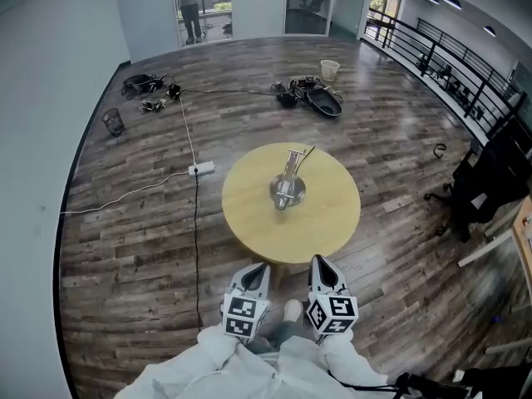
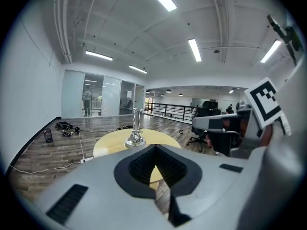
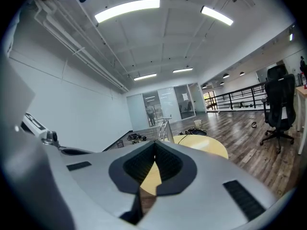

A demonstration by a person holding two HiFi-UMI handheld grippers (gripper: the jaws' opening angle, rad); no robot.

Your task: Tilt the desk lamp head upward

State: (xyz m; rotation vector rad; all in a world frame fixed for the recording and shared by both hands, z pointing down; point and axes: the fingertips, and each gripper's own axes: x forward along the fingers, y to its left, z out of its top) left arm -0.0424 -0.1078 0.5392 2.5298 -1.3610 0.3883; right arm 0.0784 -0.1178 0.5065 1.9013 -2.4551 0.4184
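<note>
Standing upright on the round table (image 1: 249, 216) — desk lamp (image 1: 289, 178), stem vertical.

Open office: swivel chairs (image 1: 475, 191), glass partitions (image 1: 204, 7)

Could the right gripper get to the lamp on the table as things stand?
Probably yes, with a reach forward: the right gripper hangs near the table's near edge, the lamp stands mid-table, and nothing lies between them.

closed, empty right claw (image 3: 154, 150) faces desk lamp (image 3: 164, 128).
</note>
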